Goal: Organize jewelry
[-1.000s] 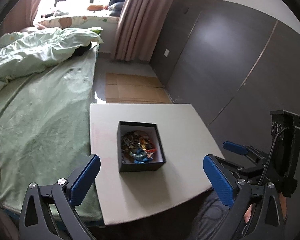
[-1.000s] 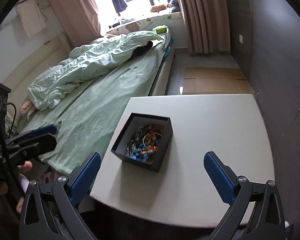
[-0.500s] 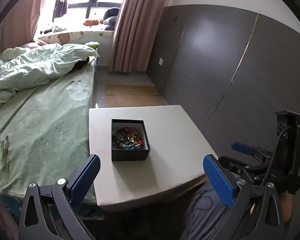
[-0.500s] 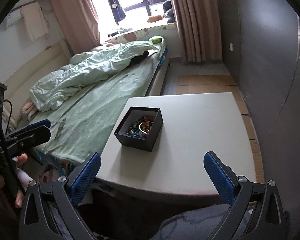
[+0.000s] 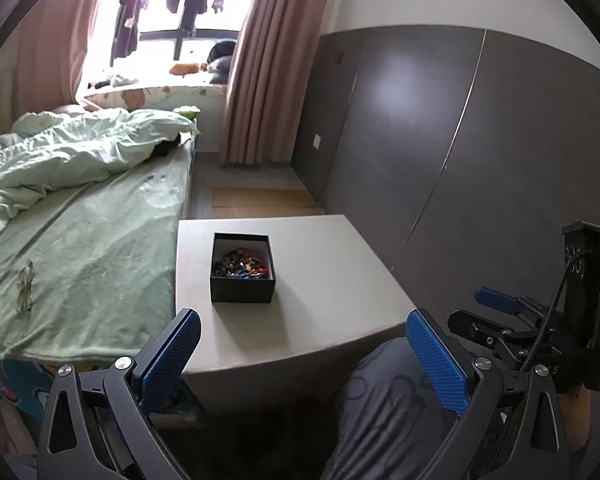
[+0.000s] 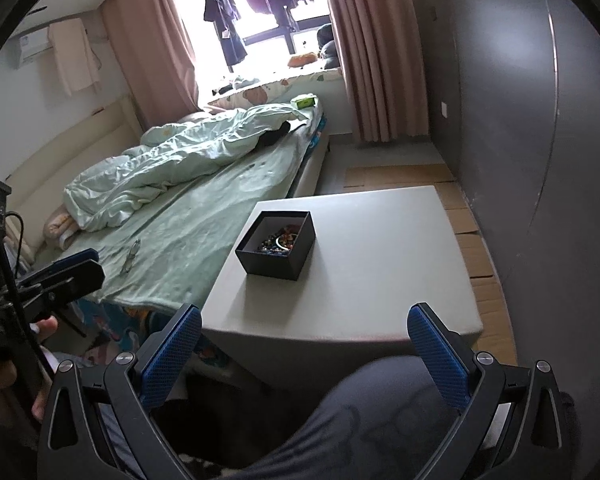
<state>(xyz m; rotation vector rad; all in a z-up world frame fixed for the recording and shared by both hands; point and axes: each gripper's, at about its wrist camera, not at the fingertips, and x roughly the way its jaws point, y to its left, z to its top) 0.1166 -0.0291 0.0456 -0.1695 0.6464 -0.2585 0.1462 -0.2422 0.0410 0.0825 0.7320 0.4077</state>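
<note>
While both the left gripper [image 5: 303,354] and right gripper [image 6: 305,350] stand agape, well short of the box [image 5: 242,268], approach it squarely; its jewelry [image 5: 244,267] appears tangled.

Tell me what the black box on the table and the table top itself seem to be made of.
The black box looks like matte cardboard or rigid paperboard: thin straight walls, sharp corners, no shine, pale inner lining. The table has a smooth, light grey, matte top with a thick slab edge, probably painted or laminated board; the exact material cannot be told.

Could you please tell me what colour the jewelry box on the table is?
Black outside, pale inside; the jewelry box shows best in the right wrist view.
</note>
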